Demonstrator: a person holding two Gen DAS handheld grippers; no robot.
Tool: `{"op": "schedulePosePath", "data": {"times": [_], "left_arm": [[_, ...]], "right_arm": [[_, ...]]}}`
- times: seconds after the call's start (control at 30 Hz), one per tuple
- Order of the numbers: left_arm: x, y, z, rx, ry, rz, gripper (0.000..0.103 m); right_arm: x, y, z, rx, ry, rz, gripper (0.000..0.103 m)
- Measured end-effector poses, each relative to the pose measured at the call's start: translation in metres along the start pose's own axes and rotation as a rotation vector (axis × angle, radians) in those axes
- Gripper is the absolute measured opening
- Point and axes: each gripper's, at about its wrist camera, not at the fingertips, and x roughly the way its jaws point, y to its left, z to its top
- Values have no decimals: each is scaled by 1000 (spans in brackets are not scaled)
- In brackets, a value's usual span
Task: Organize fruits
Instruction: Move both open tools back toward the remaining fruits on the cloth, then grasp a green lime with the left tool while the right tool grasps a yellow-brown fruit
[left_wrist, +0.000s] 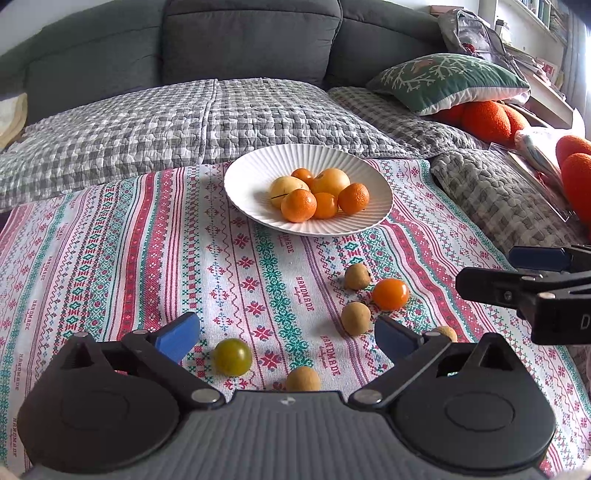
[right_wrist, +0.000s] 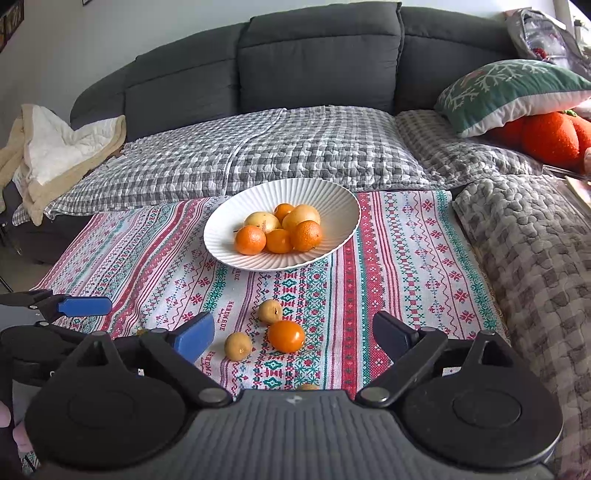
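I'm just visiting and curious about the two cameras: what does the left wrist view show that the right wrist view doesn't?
Only the left wrist view shows the green tomato between the open left tool fingers. Only the right wrist view shows the cream blanket at the sofa's end. Both share the white plate of fruit, the loose orange tomato and the patterned cloth.

**Loose fruit in front of the plate**

The left gripper (left_wrist: 288, 334) hangs wide open over the patterned cloth (left_wrist: 110, 258), nothing between its fingers. A green tomato (left_wrist: 232, 357) lies near it; an orange tomato (left_wrist: 390, 294) sits further right. The white plate (left_wrist: 251, 173) beyond holds oranges. The right gripper (left_wrist: 491, 271) enters at right.
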Motion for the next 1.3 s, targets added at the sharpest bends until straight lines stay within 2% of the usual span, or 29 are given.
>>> {"op": "schedulePosePath", "data": {"times": [0.13, 0.4, 0.6, 0.67, 0.83, 1.07, 1.13, 1.3], "left_arm": [[-1, 1, -11, 17, 18, 17, 95], [0, -13, -37, 209, 60, 39, 95], [-1, -18, -48, 303, 59, 45, 95], [1, -12, -49, 295, 61, 45, 95], [2, 8, -47, 202, 56, 43, 95], [14, 27, -44, 101, 46, 96, 93], [17, 27, -42, 83, 36, 91, 89], [32, 24, -39, 78, 46, 94, 67]], "right_arm": [[-3, -2, -8, 13, -3, -9, 97], [-4, 0, -31, -26, 48, -40, 97], [-2, -3, -41, -44, 109, -102, 97], [-2, -8, -42, -22, 120, -95, 97], [0, -18, -46, 27, 149, -101, 97], [4, -21, -49, 42, 191, -77, 96], [6, -23, -50, 58, 200, -67, 95], [12, -22, -51, 76, 210, -61, 91]]}}
